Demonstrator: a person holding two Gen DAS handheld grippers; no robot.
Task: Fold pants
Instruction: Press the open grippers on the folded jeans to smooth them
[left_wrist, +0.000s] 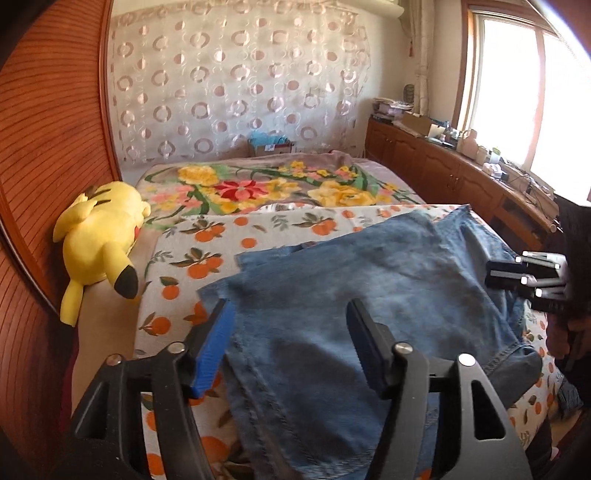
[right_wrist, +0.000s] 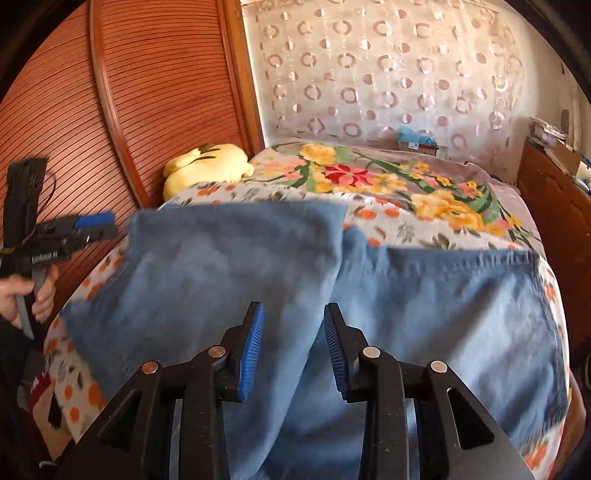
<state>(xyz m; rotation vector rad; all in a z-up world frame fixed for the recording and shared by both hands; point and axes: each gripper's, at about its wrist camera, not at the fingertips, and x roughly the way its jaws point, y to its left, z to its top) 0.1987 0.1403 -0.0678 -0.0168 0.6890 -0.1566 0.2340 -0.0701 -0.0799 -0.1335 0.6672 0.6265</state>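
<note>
Blue denim pants (left_wrist: 351, 295) lie on the bed, partly folded, with one layer lying over another. My left gripper (left_wrist: 288, 317) is open above the pants near their left edge, holding nothing. My right gripper (right_wrist: 293, 314) is open, its blue pads on either side of a raised fold of the pants (right_wrist: 258, 266), with no cloth pinched. The right gripper also shows at the right edge of the left wrist view (left_wrist: 532, 277). The left gripper shows at the far left of the right wrist view (right_wrist: 96, 225), held in a hand.
A yellow plush toy (left_wrist: 103, 240) lies at the bed's left side by a wooden slatted panel (left_wrist: 44, 147). A floral blanket (left_wrist: 266, 184) covers the far half of the bed. A wooden cabinet (left_wrist: 461, 177) with clutter runs along the right under the window.
</note>
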